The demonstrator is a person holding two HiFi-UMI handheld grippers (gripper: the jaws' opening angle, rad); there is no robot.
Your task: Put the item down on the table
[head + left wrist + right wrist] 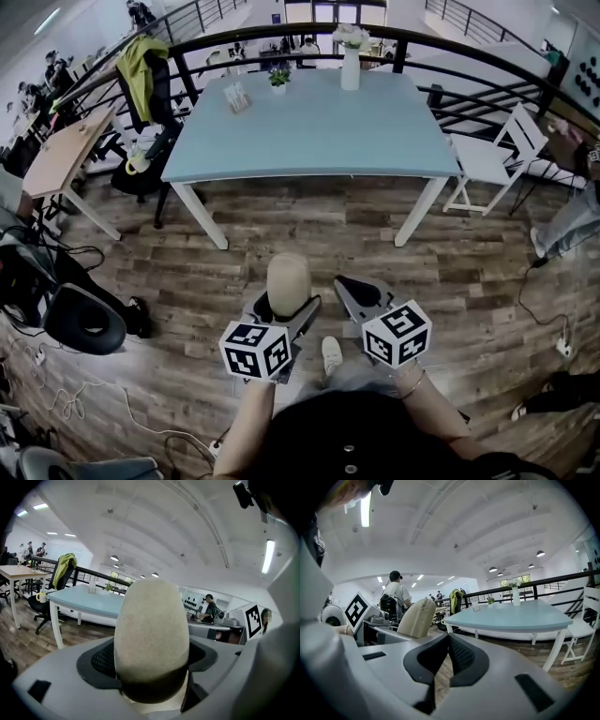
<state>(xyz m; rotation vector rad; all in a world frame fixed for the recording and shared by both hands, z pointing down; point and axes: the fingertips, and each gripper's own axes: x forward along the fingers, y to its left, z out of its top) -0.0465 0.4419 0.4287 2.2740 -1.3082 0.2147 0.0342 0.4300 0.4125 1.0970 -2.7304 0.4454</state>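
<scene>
The item (288, 280) is a beige, rounded, egg-like shape with a matte skin; what it is cannot be told. Its lower end is hidden: in the left gripper view it (152, 634) sinks between the dark pads of the left claw (151, 670), which is clamped on it, and its bulk blocks most of what lies ahead. The right claw (446, 654) has its pads drawn together to a thin seam with nothing between them.

The head view alone shows the layout. The left claw (285, 309) and the right claw (360, 292) are side by side, low in the picture, over the wood floor (309, 225). The item is upright and held in the air, well short of the pale blue surface (309, 131). The person's arms are cut off by the bottom edge.

The right gripper view gives the item's side (417, 618), leaning slightly, next to the left marker cube (358, 611). It also shows the surface (511, 616) edge-on, with a white vase (515, 595) at its far side. In the left gripper view only a corner of the surface (89, 599) shows.
</scene>
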